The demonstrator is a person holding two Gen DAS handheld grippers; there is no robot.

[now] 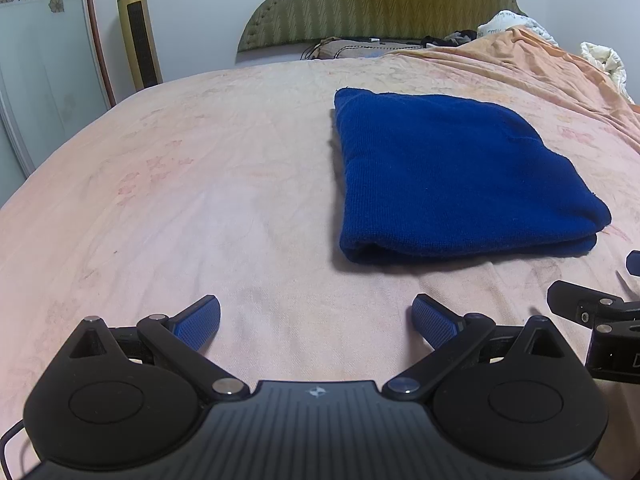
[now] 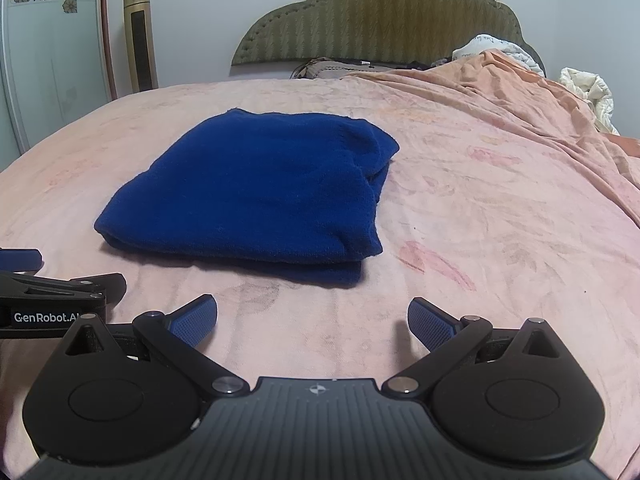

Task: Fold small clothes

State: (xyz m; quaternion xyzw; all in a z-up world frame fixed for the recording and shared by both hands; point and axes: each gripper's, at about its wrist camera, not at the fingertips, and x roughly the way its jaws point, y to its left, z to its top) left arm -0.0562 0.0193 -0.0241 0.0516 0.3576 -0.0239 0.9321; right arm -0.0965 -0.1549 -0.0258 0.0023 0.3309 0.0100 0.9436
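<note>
A dark blue knitted garment [image 1: 448, 172] lies folded into a thick rectangle on the pink bed sheet [image 1: 200, 200]. In the right wrist view the garment [image 2: 260, 196] lies ahead and to the left. My left gripper [image 1: 316, 320] is open and empty, low over the sheet, short of the garment's near left corner. My right gripper [image 2: 312, 320] is open and empty, just short of the garment's near edge. Each gripper shows at the edge of the other's view: the right one [image 1: 600, 312] and the left one [image 2: 48, 296].
A green padded headboard [image 1: 380, 4] stands at the far end. An orange blanket [image 2: 520, 92] and white bedding [image 2: 588, 88] are heaped at the far right. A gold tower fan [image 1: 138, 32] stands by the wall at left, beside a wardrobe door [image 1: 40, 60].
</note>
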